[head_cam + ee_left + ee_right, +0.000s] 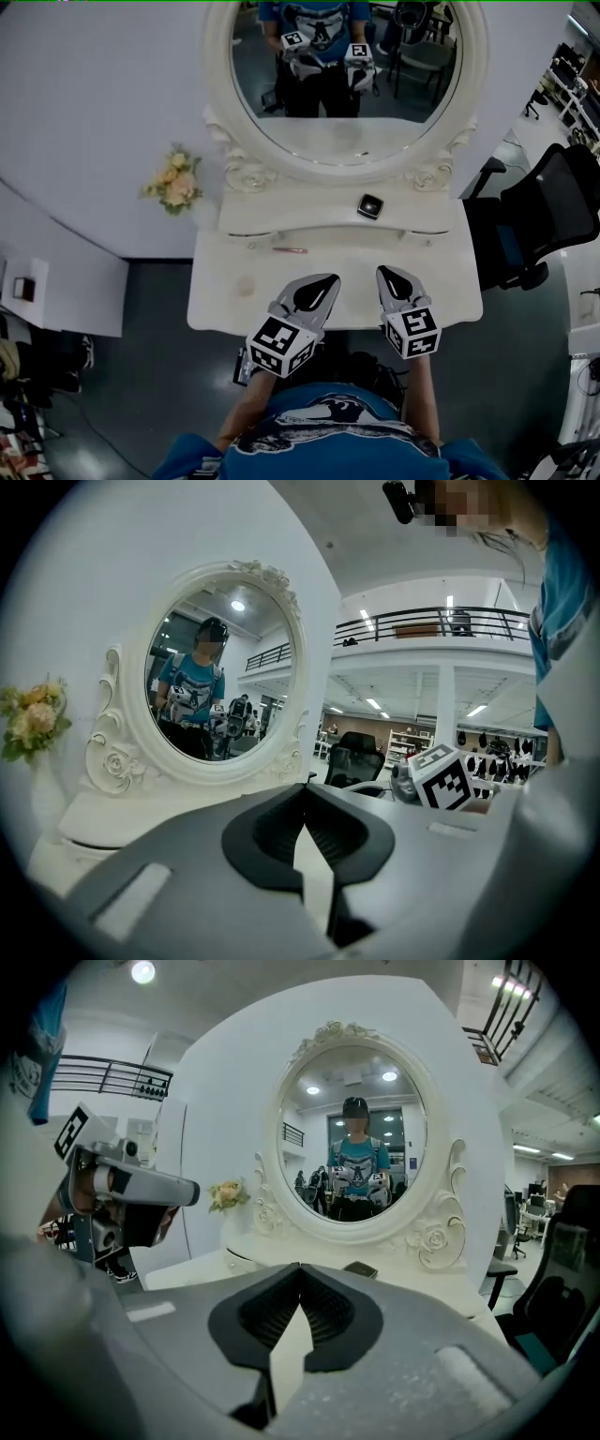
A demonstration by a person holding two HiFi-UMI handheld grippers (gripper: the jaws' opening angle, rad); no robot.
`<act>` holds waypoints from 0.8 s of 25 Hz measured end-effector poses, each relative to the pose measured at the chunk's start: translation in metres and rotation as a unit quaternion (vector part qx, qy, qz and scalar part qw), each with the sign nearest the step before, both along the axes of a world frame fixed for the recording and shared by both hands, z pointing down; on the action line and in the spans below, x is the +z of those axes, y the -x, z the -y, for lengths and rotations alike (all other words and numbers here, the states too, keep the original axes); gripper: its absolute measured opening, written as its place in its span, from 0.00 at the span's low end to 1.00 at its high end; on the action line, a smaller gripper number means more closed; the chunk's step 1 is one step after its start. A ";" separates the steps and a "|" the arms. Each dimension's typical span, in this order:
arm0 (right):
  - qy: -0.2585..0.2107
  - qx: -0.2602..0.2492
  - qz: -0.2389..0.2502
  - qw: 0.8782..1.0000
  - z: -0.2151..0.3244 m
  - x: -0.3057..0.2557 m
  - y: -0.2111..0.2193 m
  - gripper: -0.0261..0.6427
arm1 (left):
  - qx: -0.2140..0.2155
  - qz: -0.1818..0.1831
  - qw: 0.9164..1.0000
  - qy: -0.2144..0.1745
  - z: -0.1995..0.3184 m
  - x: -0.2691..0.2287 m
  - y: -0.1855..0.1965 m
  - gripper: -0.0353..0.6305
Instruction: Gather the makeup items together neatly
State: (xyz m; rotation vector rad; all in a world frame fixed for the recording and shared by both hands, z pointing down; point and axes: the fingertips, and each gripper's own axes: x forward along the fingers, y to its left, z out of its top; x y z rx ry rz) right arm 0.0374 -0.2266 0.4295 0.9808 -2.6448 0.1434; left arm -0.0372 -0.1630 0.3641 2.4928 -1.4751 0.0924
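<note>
A small black compact (pixel 370 206) lies on the raised shelf of the white vanity table (pixel 441 281), below the mirror; it also shows past my right jaws as the compact (pixel 361 1269). A thin pink stick (pixel 290 250) lies on the lower tabletop, left of centre. A pale round item (pixel 246 286) sits near the table's front left, too faint to identify. My left gripper (pixel 325 281) and right gripper (pixel 388 273) hover side by side over the front edge, both shut with nothing between the jaws. The jaw tips meet in the left gripper view (pixel 302 789) and in the right gripper view (pixel 300 1267).
An oval mirror (pixel 347 75) in an ornate white frame stands behind the shelf. A small bunch of flowers (pixel 174 184) sits to the table's left. A black office chair (pixel 544 216) stands close to the table's right side. A low white counter (pixel 56 281) lies at the left.
</note>
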 end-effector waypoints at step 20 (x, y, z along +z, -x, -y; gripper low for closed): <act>0.010 -0.133 -0.098 0.986 0.137 0.047 0.019 0.26 | -0.115 0.001 0.993 0.026 0.049 0.011 -0.007 0.08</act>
